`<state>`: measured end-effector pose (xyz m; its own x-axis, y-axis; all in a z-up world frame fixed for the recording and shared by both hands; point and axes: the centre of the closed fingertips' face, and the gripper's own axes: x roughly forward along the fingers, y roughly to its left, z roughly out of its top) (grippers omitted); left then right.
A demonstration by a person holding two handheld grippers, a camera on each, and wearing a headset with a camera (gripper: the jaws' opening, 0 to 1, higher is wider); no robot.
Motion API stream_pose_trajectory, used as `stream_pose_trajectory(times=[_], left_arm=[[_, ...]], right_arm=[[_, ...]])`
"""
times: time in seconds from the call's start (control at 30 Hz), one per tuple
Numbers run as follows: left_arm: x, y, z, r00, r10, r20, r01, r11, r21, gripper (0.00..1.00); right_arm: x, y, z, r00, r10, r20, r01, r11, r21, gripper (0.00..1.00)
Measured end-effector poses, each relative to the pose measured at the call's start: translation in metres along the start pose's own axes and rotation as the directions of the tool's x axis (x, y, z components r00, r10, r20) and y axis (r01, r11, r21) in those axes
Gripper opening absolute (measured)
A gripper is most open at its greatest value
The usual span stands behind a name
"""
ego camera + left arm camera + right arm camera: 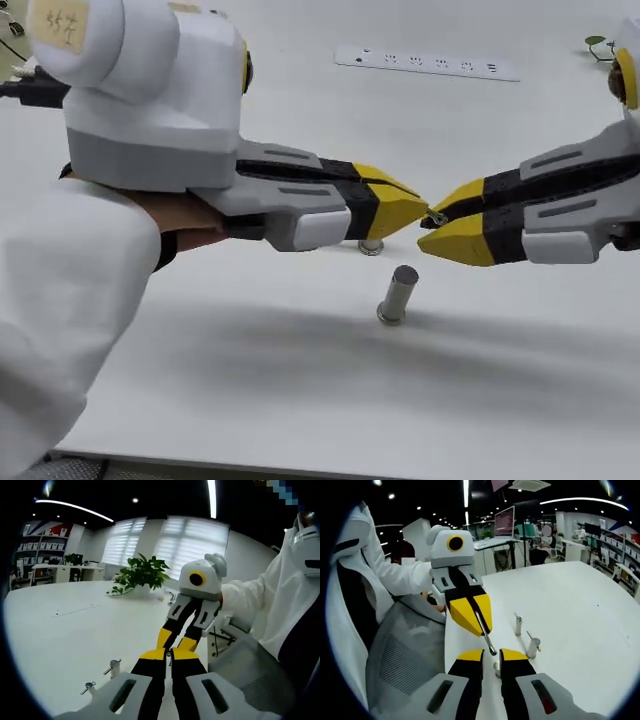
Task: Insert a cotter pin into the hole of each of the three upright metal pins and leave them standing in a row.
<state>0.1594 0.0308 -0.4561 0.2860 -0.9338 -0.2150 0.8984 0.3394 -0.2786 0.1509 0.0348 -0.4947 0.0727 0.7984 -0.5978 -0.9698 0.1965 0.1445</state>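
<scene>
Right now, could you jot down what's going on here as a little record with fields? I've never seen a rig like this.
Setting: white workbench
Left gripper: shut on a cotter pin
Right gripper: tips at the cotter pin's free end; grip unclear
Metal pins: three, upright in the right gripper view
Pinned: two crossed pins in the left gripper view
Bare pin: near the gripper tips, no cotter pin seen in it
Background: power strip, potted plant
</scene>
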Motion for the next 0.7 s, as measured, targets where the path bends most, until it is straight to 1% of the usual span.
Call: stream_pose_trajectory(times=[0.07, 0.13, 0.17, 0.2, 0.23, 0.3, 0.4, 0.47, 0.57, 0.6, 0.7], left_arm=[[0.0, -0.002, 0.001, 0.9999, -0.011, -0.007, 0.011, 1.0, 0.009, 0.0], [0.0, -0.005, 0.0, 0.9994, -0.031, -0.019, 0.031, 0.999, 0.024, 0.0], [0.0, -0.006, 0.0, 0.9991, -0.037, -0.019, 0.037, 0.999, 0.024, 0.0], [0.001, -0.01, -0.001, 0.9983, -0.055, -0.021, 0.056, 0.998, 0.017, 0.0], [0.001, -0.009, -0.001, 0.9981, -0.058, -0.019, 0.059, 0.998, 0.022, 0.0], [0.001, -0.011, -0.003, 0.997, -0.071, -0.031, 0.072, 0.997, 0.029, 0.0], [0.0, -0.015, -0.005, 0.9955, -0.085, -0.042, 0.086, 0.995, 0.042, 0.0], [-0.001, -0.018, -0.007, 0.9933, -0.101, -0.057, 0.103, 0.994, 0.045, 0.0], [-0.001, -0.021, -0.01, 0.9909, -0.112, -0.075, 0.116, 0.992, 0.057, 0.0], [0.0, -0.023, -0.012, 0.9891, -0.121, -0.083, 0.126, 0.99, 0.055, 0.0], [0.0, -0.024, -0.016, 0.9864, -0.129, -0.102, 0.136, 0.989, 0.063, 0.0]], right_arm=[[0.0, 0.001, 0.0, 1.0, 0.009, -0.002, -0.009, 1.0, -0.008, 0.07], [0.0, 0.004, -0.001, 0.9999, 0.01, -0.01, -0.01, 0.999, -0.038, 0.07], [0.0, 0.004, -0.001, 0.9998, 0.015, -0.013, -0.015, 0.999, -0.042, 0.07], [0.0, 0.006, -0.001, 0.9996, 0.024, -0.012, -0.025, 0.999, -0.042, 0.06], [0.0, 0.007, 0.0, 0.9994, 0.033, -0.014, -0.033, 0.998, -0.045, 0.04], [0.0, 0.009, -0.001, 0.999, 0.039, -0.021, -0.04, 0.998, -0.052, 0.0], [-0.001, 0.013, -0.002, 0.9981, 0.056, -0.026, -0.057, 0.997, -0.056, 0.0], [-0.002, 0.018, -0.004, 0.9959, 0.081, -0.039, -0.084, 0.995, -0.056, 0.0], [-0.003, 0.021, -0.006, 0.9941, 0.094, -0.055, -0.097, 0.994, -0.058, 0.0], [-0.003, 0.024, -0.007, 0.992, 0.105, -0.069, -0.11, 0.992, -0.067, 0.0], [-0.004, 0.027, -0.009, 0.9899, 0.108, -0.091, -0.117, 0.989, -0.093, 0.0]])
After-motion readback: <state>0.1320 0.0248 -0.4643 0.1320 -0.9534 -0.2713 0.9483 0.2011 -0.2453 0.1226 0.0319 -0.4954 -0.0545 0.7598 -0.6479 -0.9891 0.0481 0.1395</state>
